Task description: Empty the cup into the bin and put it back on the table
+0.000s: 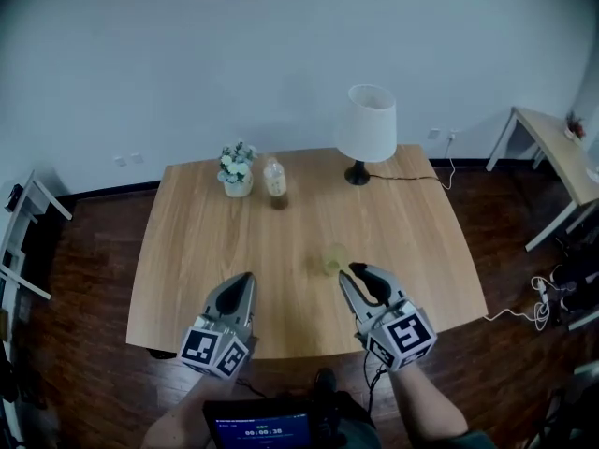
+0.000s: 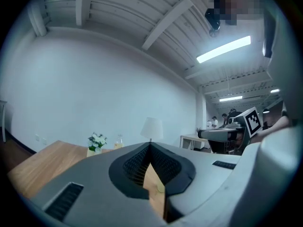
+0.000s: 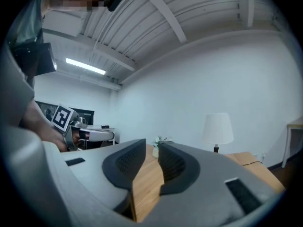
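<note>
On table [image 1: 187, 251]: 1 cup [image 1: 332, 261], 1 lamp [image 1: 367, 124], 1 bottle [image 1: 274, 178] | left gripper [image 1: 245, 281] closed | right gripper [image 1: 348, 272] slightly ajar

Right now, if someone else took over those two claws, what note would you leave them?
Left claw: shut, empty, above the table near its front edge.
Right claw: slightly open, empty, just short of the cup.
Cup: on the table, neither claw touching it; contents can't be made out.
Bin: not in view.
Done: can't tell whether the cup was emptied.
Left, if not: grip the cup, tip it into the bin, set it back.
</note>
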